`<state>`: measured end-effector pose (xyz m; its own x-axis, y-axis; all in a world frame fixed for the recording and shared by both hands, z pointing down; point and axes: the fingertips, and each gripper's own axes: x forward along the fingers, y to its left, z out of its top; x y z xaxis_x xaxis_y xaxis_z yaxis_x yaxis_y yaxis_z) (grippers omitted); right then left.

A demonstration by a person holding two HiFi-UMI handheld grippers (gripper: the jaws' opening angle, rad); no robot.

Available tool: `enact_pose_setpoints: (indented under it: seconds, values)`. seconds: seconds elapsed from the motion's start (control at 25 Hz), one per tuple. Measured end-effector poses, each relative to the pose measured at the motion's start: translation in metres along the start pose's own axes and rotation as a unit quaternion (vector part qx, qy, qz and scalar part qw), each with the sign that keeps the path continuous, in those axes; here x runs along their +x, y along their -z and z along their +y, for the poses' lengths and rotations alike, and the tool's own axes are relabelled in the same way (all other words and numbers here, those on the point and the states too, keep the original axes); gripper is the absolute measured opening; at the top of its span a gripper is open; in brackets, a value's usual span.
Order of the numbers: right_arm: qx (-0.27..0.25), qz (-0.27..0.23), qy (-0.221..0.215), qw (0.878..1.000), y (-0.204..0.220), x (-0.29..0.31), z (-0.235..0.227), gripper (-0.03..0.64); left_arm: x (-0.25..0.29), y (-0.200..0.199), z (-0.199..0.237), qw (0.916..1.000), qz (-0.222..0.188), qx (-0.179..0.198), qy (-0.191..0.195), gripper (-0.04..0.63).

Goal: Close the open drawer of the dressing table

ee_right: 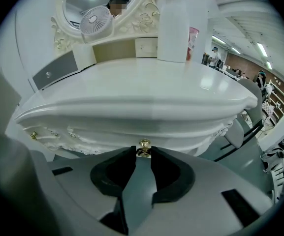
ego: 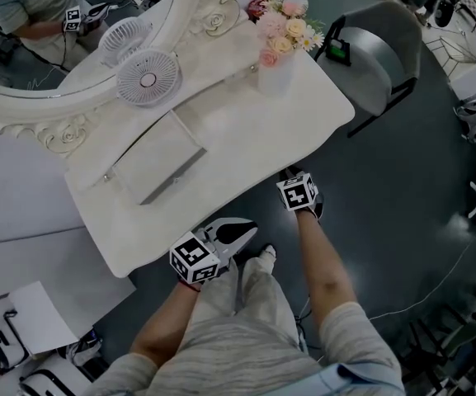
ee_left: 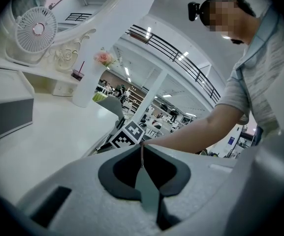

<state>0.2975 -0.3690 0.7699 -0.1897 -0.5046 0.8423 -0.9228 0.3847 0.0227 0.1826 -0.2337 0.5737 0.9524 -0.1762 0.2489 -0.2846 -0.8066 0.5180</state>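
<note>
Right gripper (ee_right: 142, 155) clamps the gold knob (ee_right: 144, 143) on the drawer (ee_right: 97, 131), lower centre under the dressing table (ee_right: 132, 82). The left gripper (ee_left: 142, 150) has its jaws together, empty. Risk: a skewed push slips the jaws off the knob or jams the drawer.

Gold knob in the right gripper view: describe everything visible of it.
The gold knob is small and shiny, brass-like metal by its look, with a rounded head on a narrower neck. It juts from the carved white front just under the tabletop, near its middle. The right gripper holds it: both dark jaw tips press against its sides and hide its base. Nothing else touches it.
</note>
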Motion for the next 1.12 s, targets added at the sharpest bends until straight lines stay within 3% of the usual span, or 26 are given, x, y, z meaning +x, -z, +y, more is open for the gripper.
enact_pose_setpoints:
  seconds: [0.56,0.6,0.84,1.12]
  values:
    - [0.032,0.005,0.0,0.999,-0.001,-0.001,-0.005,0.083,-0.011,-0.003,0.001,1.0,-0.007,0.006,0.004,0.028]
    - [0.037,0.004,0.005,0.999,-0.001,-0.005,-0.006,0.058,-0.012,-0.004,0.001,0.9999,-0.007,0.008,0.004,0.028]
    - [0.049,-0.016,0.011,0.999,-0.007,-0.051,0.0,0.021,-0.016,-0.02,-0.005,0.9996,-0.012,0.022,0.014,0.028]
    - [0.059,-0.078,-0.003,0.995,-0.027,-0.138,0.018,0.009,-0.014,-0.056,-0.023,0.9983,-0.02,0.048,0.027,0.028]
